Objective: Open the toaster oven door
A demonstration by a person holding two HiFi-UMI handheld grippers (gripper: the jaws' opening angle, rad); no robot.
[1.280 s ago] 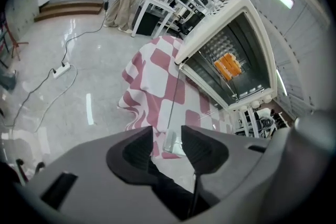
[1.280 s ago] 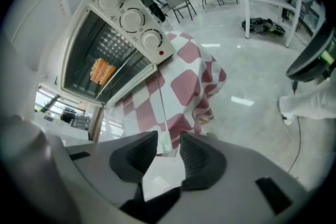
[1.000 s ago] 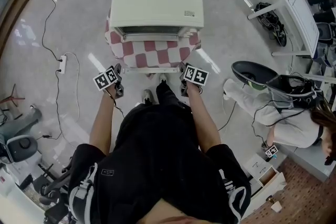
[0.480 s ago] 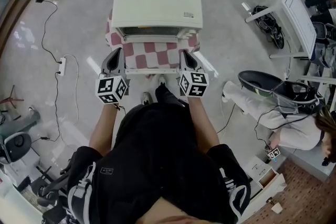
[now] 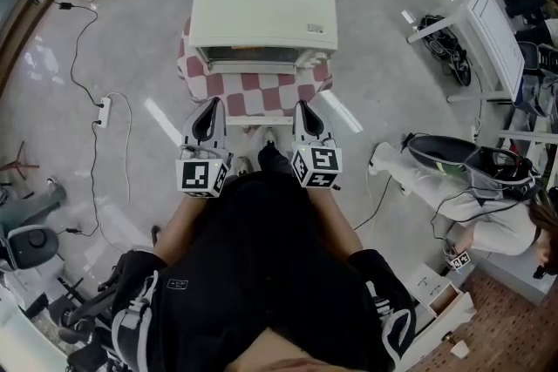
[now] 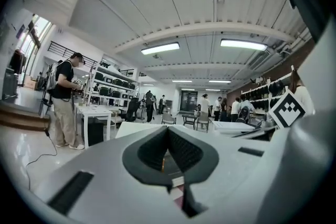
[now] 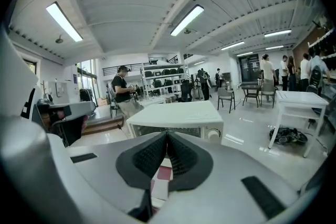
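Note:
A white toaster oven stands on a small table with a red-and-white checked cloth. Its glass door faces me and is closed. My left gripper and right gripper hover side by side at the table's near edge, pointing at the oven and a short way off it. In the left gripper view the left gripper is shut on nothing. In the right gripper view the right gripper has its jaws closing to a touch, with nothing between them. Ahead of it are the oven and its knob.
A power strip and cables lie on the floor to the left. A white table and a seated person are at the right. My shoes are under the table's near edge. Other people and shelves fill the room beyond.
Both grippers swung up from hanging by my legs and now point forward at the oven. The oven and its door have not moved.

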